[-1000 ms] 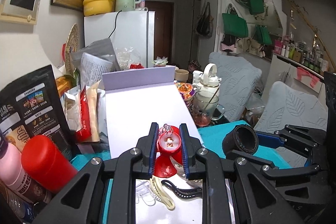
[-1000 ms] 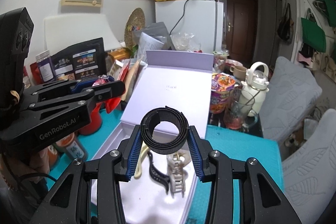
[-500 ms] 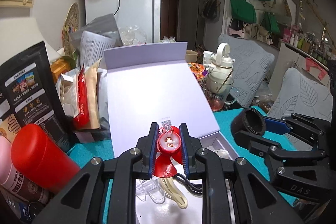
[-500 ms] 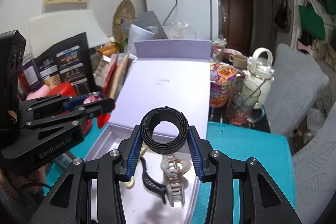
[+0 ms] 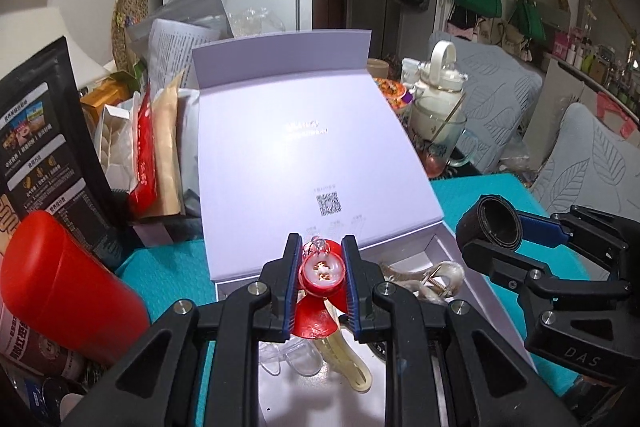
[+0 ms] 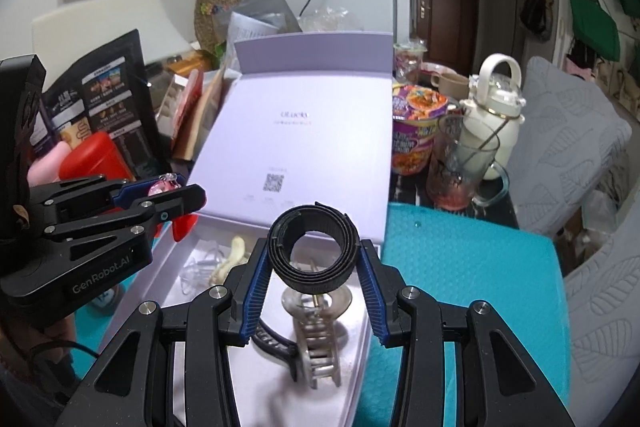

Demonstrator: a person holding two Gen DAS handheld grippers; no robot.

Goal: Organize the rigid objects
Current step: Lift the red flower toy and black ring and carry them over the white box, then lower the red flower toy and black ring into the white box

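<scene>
My left gripper (image 5: pixel 320 261) is shut on a red charm with a white, gold-flecked centre (image 5: pixel 322 273), held over the near left of the open lilac box's tray (image 5: pixel 320 399). My right gripper (image 6: pixel 312 259) is shut on a coiled black band (image 6: pixel 312 253) above the tray (image 6: pixel 264 379). Each gripper shows in the other's view: the right (image 5: pixel 490 227) and the left (image 6: pixel 172 187). In the tray lie a cream clip (image 5: pixel 344 359), a clear clip (image 5: pixel 292 359), a black clip (image 6: pixel 276 341) and a translucent claw clip (image 6: pixel 316 339).
The box lid (image 6: pixel 312 131) leans back behind the tray. A red canister (image 5: pixel 60 287) and a black snack bag (image 5: pixel 44 147) crowd the left. A noodle cup (image 6: pixel 416 131), glass mug (image 6: pixel 460 167) and white kettle (image 6: pixel 496 115) stand right of the lid. A teal mat (image 6: pixel 460 267) covers the table.
Both grippers have sunk and moved forward over the box tray, which now fills more of each view. Each keeps its grip: the charm on the left, the band on the right.
</scene>
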